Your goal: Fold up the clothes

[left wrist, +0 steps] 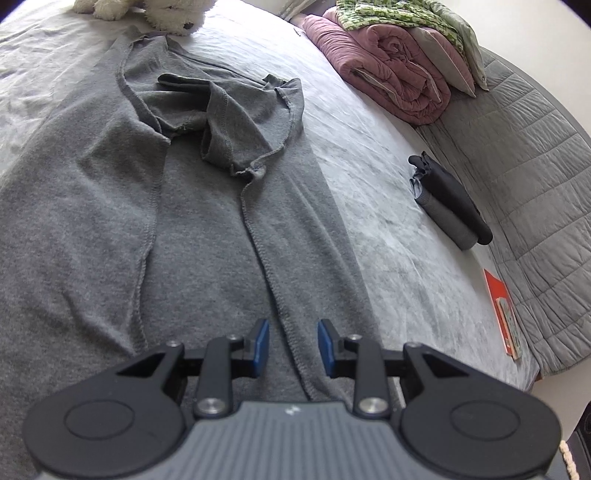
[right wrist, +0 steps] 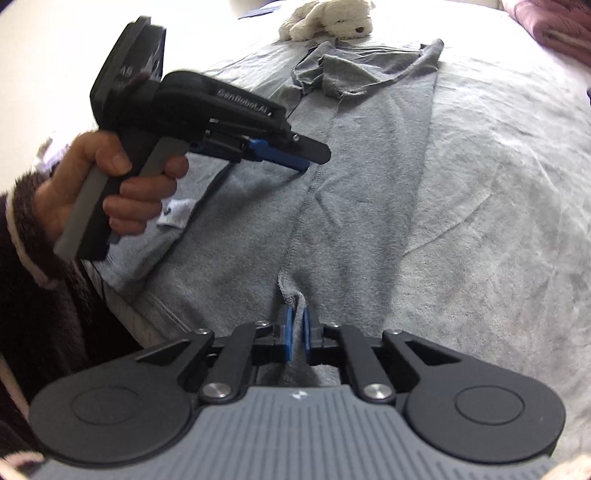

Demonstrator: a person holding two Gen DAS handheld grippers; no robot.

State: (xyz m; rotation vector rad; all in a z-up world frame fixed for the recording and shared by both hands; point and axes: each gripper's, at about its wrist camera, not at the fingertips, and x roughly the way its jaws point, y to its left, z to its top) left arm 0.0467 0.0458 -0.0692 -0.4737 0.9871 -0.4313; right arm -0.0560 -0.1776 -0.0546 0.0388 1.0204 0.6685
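While pinching a seam ridge of the shirt [right wrist: 369, 155] near its hem, right gripper [right wrist: 295, 334] sat clenched on that cloth. Hovered over the same seam farther up, left gripper [left wrist: 293, 345], jaws apart, nothing between the pads; seen from the right wrist in the person's hand [right wrist: 107, 184]. Lay spread lengthwise on the bed [left wrist: 388, 192], grey, inside out, sleeves bunched by the collar near a plush toy [right wrist: 332, 20]. Sat folded already at the bed's edge, two dark garments [left wrist: 450, 206]. Judged barely begun: sides, sleeves and lengthwise fold all left.
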